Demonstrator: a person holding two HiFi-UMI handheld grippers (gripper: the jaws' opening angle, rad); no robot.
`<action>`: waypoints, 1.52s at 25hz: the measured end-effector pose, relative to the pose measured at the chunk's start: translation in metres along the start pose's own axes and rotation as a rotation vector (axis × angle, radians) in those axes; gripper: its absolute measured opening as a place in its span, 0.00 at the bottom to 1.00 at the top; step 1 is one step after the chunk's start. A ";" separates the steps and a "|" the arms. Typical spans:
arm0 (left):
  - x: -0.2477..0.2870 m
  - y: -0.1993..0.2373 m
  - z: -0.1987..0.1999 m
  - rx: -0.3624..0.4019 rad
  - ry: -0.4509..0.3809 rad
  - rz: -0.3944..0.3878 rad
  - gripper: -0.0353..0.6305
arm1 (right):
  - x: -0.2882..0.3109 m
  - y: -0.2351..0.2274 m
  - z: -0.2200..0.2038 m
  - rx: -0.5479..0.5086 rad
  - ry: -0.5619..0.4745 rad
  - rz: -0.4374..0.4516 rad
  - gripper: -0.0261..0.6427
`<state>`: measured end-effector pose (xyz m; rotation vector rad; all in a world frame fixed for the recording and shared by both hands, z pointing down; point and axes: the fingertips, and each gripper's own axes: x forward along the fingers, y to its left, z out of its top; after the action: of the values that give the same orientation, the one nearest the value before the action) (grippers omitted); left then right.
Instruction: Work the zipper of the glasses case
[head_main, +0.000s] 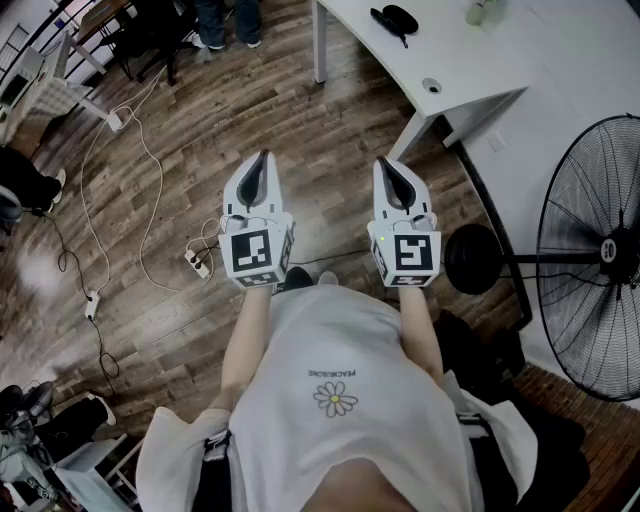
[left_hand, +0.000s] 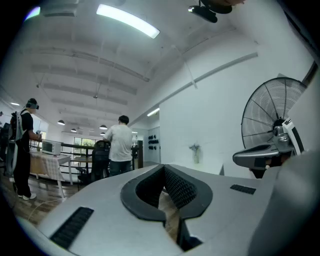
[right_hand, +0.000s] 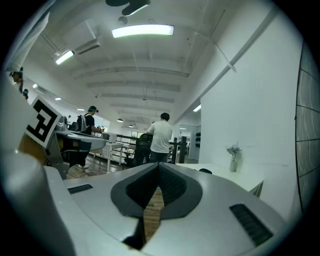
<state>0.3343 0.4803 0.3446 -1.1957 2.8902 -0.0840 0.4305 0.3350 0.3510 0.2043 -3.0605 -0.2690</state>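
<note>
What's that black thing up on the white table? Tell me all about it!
It looks like the glasses case: small, black, oval, lying flat on the white table. A thin dark strap pokes out of one end. Nothing touches it but the table. It is too small to see its zipper.
</note>
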 end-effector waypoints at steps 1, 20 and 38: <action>0.000 0.002 0.000 0.006 0.000 0.001 0.07 | 0.000 0.000 0.000 -0.001 0.001 0.004 0.05; 0.016 0.016 -0.030 -0.005 0.074 0.004 0.08 | 0.024 -0.018 -0.034 0.183 0.053 -0.003 0.05; 0.294 0.085 -0.042 -0.039 0.060 -0.108 0.08 | 0.250 -0.092 -0.058 0.123 0.159 -0.008 0.05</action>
<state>0.0649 0.3344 0.3844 -1.3787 2.8892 -0.0650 0.1994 0.2010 0.4040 0.2326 -2.9202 -0.0608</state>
